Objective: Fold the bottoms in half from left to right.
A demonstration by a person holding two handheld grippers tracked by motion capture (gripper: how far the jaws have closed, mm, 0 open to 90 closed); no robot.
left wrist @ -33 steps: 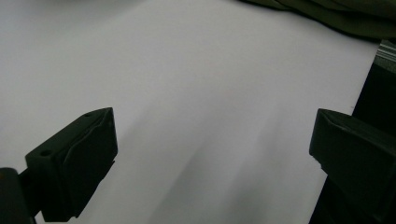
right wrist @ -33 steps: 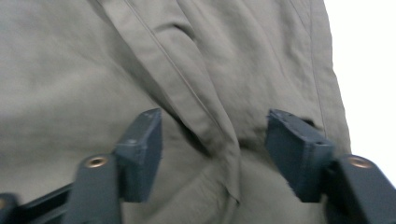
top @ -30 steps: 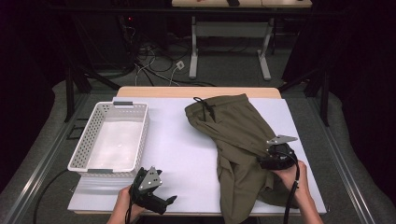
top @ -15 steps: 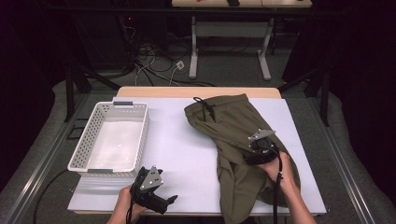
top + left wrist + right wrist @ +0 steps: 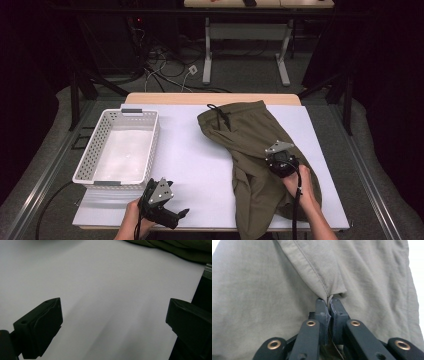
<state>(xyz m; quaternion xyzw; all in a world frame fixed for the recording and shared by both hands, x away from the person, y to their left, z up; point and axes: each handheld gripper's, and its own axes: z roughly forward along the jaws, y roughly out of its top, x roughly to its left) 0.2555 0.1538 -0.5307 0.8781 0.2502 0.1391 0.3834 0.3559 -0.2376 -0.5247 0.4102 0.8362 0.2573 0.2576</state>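
Note:
Olive green trousers [image 5: 250, 145] lie crumpled on the right half of the white table [image 5: 200, 155], drawstring waist toward the far edge. My right gripper [image 5: 276, 162] sits over their middle, shut on a seamed fold of the fabric [image 5: 322, 272], which its jaws pinch and lift. My left gripper [image 5: 172, 216] rests near the front edge, left of the trousers. It is open, with only bare table top [image 5: 112, 302] between its jaws, and an edge of the trousers [image 5: 175, 250] lies farther off.
A white perforated basket [image 5: 95, 150] stands at the table's left side with nothing in it. Behind the table are cables on the floor and white desk legs [image 5: 207, 55]. A metal rail runs along each side of the table.
My right gripper has moved left and toward the far edge over the trousers, carrying the pinched fold with it. The left gripper has stayed in place.

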